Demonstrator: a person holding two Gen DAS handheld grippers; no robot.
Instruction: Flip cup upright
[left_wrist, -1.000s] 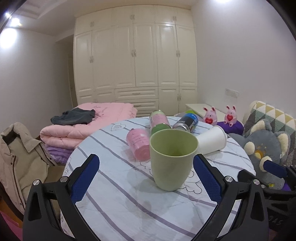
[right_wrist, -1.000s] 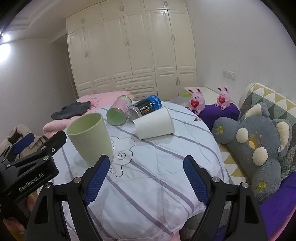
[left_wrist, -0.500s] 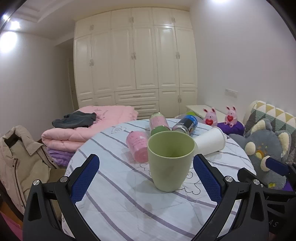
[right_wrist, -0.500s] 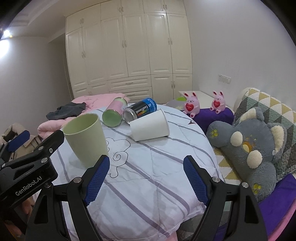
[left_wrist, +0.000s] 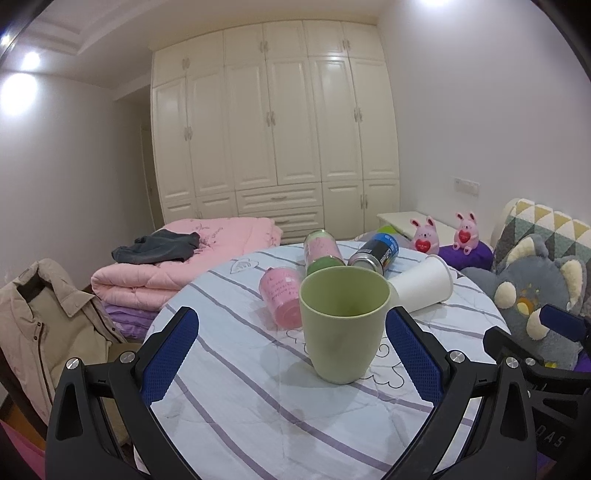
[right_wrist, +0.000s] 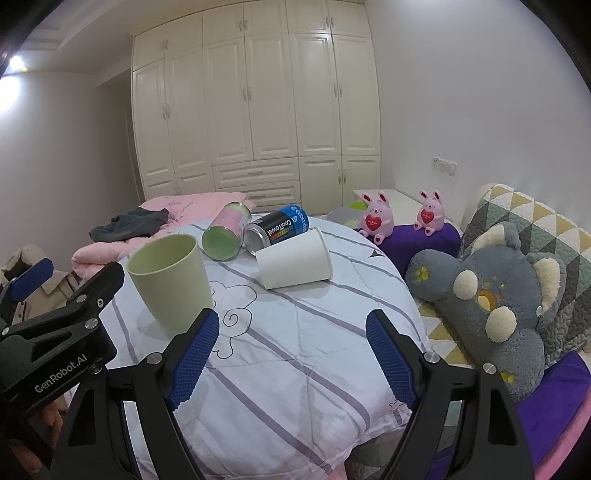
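Observation:
A pale green cup (left_wrist: 343, 325) stands upright on the round table with a striped white cloth (left_wrist: 236, 417). It also shows in the right wrist view (right_wrist: 170, 282). My left gripper (left_wrist: 291, 356) is open, its blue pads either side of the cup and a little short of it, touching nothing. My right gripper (right_wrist: 291, 354) is open and empty over the cloth (right_wrist: 295, 369), to the right of the cup. A white paper cup (right_wrist: 293, 264) lies on its side behind; it shows in the left wrist view too (left_wrist: 424, 284).
A pink cup (left_wrist: 282, 301), a pink-green can (right_wrist: 225, 232) and a dark can (right_wrist: 277, 229) lie on their sides at the table's back. A grey plush toy (right_wrist: 491, 299) sits right of the table. Folded pink bedding (left_wrist: 177, 258) and a beige jacket (left_wrist: 33, 325) are on the left.
Both grippers have drawn back and risen slightly from the green cup, which stays upright and still. The jaws stay open.

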